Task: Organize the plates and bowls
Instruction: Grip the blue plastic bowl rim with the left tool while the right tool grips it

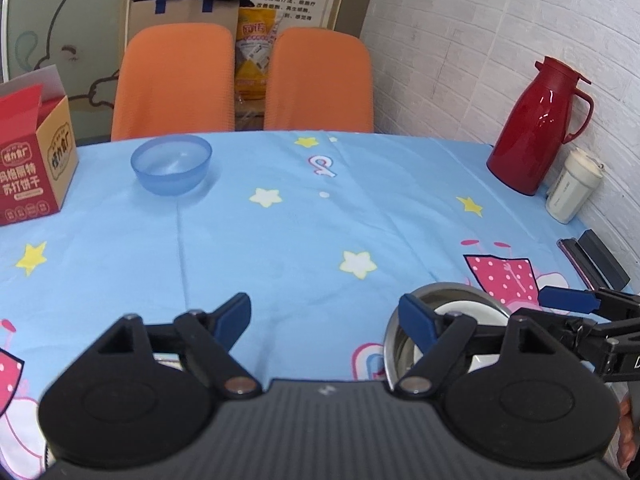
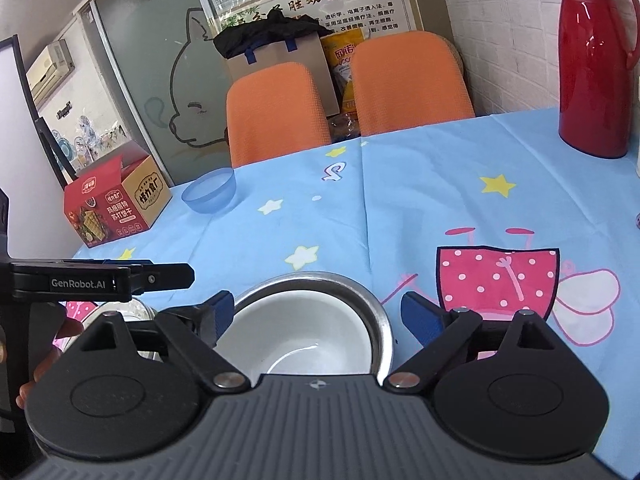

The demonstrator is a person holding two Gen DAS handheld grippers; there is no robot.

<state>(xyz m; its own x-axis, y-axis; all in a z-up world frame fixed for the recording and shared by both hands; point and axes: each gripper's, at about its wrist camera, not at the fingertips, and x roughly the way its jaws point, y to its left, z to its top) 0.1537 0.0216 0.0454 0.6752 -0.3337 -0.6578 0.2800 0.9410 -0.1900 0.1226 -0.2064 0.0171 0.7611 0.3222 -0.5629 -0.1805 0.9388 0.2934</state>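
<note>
Left wrist view first: the left gripper point(image 1: 324, 320) hangs over the blue star-print surface point(image 1: 320, 220) with its jaws spread wide, nothing between them and nothing touched. Far left stands one red biscuit box point(image 1: 34, 168), then one blue translucent bowl point(image 1: 171, 170) near the far edge, well apart from everything else. Low on the right sits one steel bowl point(image 1: 394, 340) with one white bowl point(image 1: 484, 316) nested inside it. Beyond, against the wall, are one red jug point(image 1: 538, 128) and one pale cup point(image 1: 574, 188). From the right wrist view, the right gripper point(image 2: 316, 316) also has its jaws fully spread, straddling the nested pair without pressing on them. Two orange chairs point(image 2: 280, 112) stand behind the surface.
</note>
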